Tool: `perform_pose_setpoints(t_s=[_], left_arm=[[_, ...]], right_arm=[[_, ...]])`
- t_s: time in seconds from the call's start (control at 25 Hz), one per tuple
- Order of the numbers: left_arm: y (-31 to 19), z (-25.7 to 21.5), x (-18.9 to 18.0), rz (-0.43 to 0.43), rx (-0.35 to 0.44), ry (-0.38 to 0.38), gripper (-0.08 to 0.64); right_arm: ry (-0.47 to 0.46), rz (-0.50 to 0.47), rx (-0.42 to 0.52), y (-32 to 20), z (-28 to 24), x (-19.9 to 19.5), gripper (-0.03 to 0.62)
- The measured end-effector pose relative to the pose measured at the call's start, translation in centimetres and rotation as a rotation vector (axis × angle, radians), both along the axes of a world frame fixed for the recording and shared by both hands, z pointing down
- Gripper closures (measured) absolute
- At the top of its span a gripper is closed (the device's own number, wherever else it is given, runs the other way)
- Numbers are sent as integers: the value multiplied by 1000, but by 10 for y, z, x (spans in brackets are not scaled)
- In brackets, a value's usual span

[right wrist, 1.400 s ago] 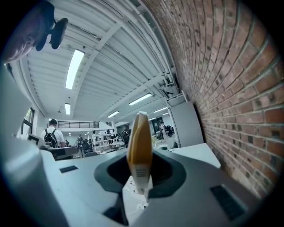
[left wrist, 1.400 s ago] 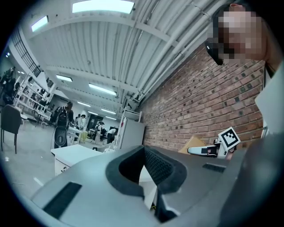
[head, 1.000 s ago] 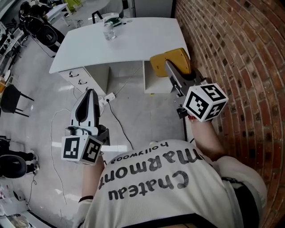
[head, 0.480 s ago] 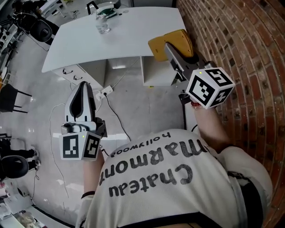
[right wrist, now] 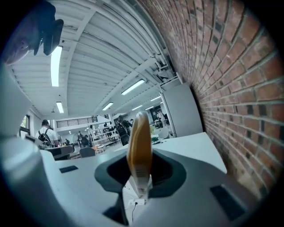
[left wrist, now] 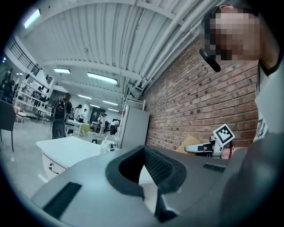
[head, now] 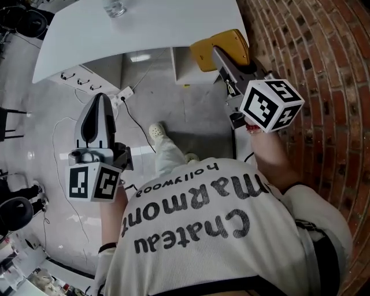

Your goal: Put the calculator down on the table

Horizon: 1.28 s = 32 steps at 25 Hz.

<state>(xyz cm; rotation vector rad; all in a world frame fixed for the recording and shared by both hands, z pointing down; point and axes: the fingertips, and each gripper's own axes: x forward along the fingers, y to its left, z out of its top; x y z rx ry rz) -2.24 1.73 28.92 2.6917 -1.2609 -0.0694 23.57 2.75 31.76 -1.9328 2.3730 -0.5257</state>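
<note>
A yellow calculator [head: 222, 45] is held edge-on between the jaws of my right gripper [head: 219, 58], close to the brick wall and just short of the white table [head: 156, 26]. In the right gripper view the calculator [right wrist: 139, 148] stands upright in my right gripper [right wrist: 140, 179], with the table top [right wrist: 188, 148] beyond it. My left gripper [head: 98, 103] hangs over the floor at the left, shut with nothing in it. In the left gripper view my left gripper [left wrist: 155, 177] points at the table [left wrist: 66, 148], and the right gripper [left wrist: 199, 148] shows at the right.
A glass [head: 114, 7] stands on the table's far part. Drawers [head: 78, 84] sit under the table at the left. A power strip and cables [head: 124, 95] lie on the floor. My shoe [head: 156, 133] is ahead of me. The brick wall [head: 324, 63] runs along the right.
The table has slid toward the top of the head view as I step nearer, and my leg and shoe have come into view. The calculator stays gripped in the right gripper.
</note>
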Motion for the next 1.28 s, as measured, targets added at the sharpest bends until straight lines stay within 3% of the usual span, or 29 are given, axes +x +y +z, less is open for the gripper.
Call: perform_pose_setpoints(t_s=[0.2,0.44,0.72,1.08,1.28], left_arm=[[-45,21,8,35,-35,14,560],[-116,17,5,38,-41,2,558],[-201,-31,-10,71,36,72,560],[-265,-44,-48,107,53,103,560],[-284,-21,-66,110,23,79,560]], right_arm=[[19,22,-46,-32,22,0,502],[22,43,-38,-90,15,-10,502],[25,60,12,-163,-22,-31,502],[41,78,60,-232,-38,-62,500],[62,78,14,-252,-8,-76,502]])
